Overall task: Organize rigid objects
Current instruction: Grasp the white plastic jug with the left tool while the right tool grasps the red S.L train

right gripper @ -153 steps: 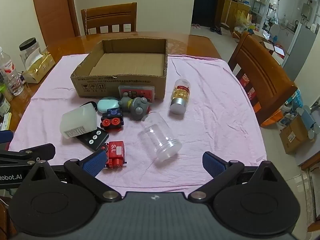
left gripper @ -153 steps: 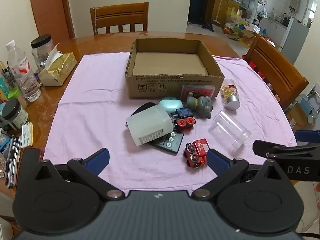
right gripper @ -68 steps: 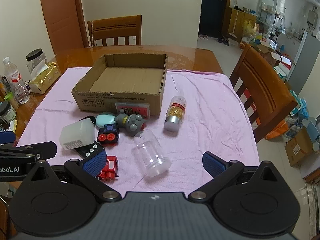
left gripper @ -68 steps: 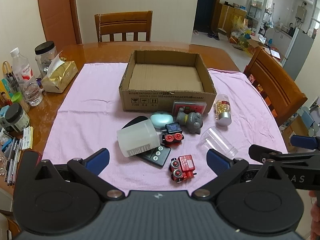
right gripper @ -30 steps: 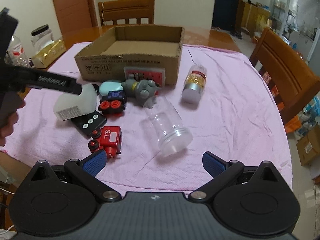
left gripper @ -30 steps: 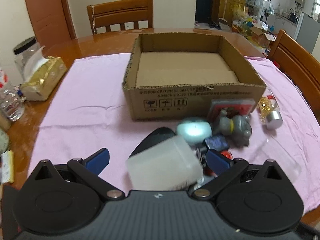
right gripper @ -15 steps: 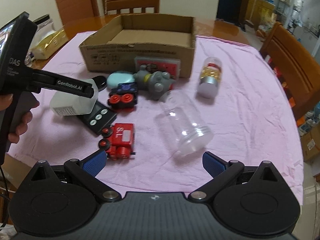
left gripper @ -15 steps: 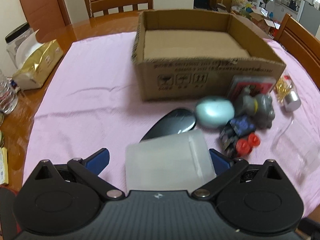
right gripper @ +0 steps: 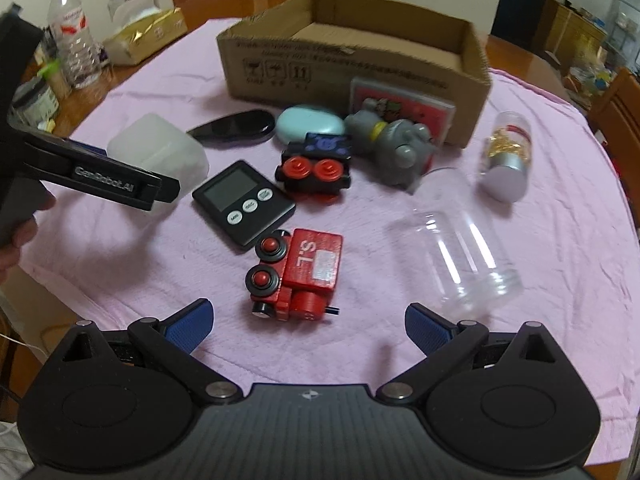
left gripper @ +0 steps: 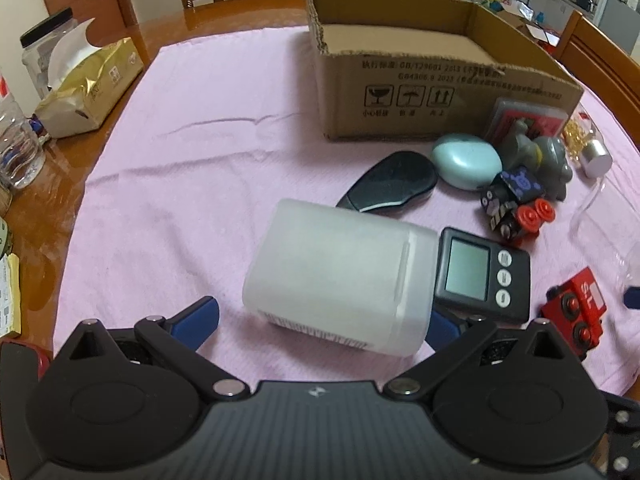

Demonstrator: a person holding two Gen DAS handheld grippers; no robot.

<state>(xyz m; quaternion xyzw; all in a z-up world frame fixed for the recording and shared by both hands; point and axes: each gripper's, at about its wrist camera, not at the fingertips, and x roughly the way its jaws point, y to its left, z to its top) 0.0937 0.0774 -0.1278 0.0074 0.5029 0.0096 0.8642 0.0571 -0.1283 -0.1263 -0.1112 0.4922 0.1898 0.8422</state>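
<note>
Right now my left gripper [left gripper: 320, 316] has its fingers wide around the frosted plastic jar [left gripper: 340, 276], lower centre of frame; close squarely on its flat sides, then lift toward the cardboard box [left gripper: 436, 92]. Right gripper [right gripper: 308, 322] wide, empty. Count: two toy trains, one timer [right gripper: 244, 204], one clear jar [right gripper: 456, 248].

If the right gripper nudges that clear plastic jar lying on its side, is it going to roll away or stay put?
The clear jar would probably roll: it lies on its side and its body looks round. It looks empty and thin-walled, so it is likely light and a small nudge would move it. The soft pink cloth under it may slow it somewhat. The right gripper is open, close beside the jar's mouth.
</note>
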